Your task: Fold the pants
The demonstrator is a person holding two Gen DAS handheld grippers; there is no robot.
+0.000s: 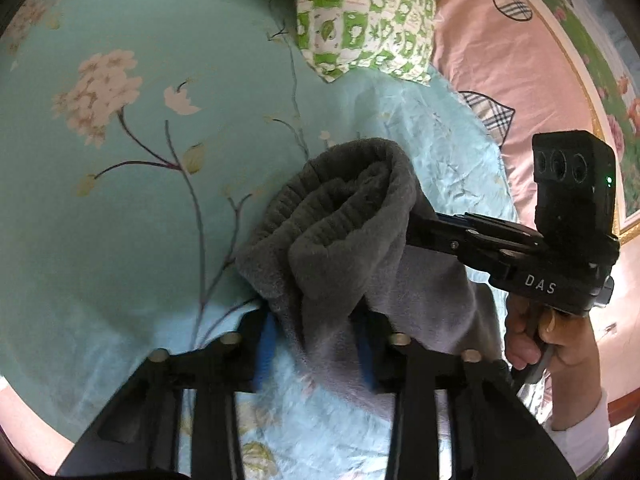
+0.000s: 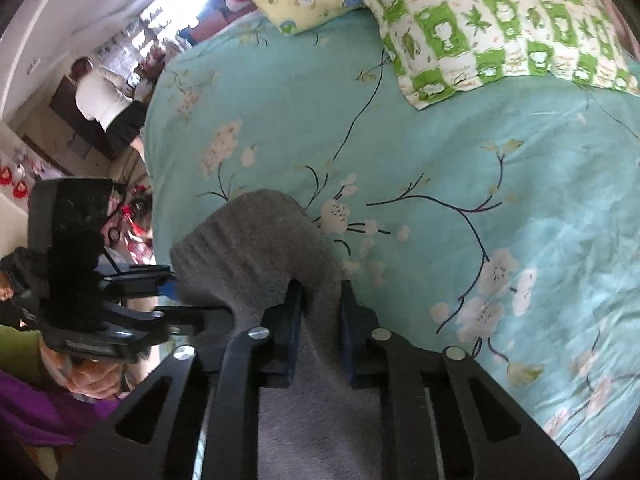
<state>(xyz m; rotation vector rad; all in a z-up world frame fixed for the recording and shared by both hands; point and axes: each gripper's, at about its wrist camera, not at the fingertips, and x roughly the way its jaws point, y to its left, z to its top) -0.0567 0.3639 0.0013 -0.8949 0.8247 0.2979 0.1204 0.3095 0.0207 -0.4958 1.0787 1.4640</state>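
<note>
In the left wrist view, your left tool [image 1: 316, 340] is clamped on the grey pants [image 1: 344, 232], lifted above the bed [image 1: 120, 240] so the cloth hangs free for folding; the ribbed waistband opens toward the green pillow [image 1: 368, 16]. In the right wrist view, your right tool [image 2: 322, 320] pinches the same bunched edge, long axis trailing back toward you.

Black tool [image 1: 404, 236], "DAS" lettering, blue pads [image 2: 294, 344]
</note>
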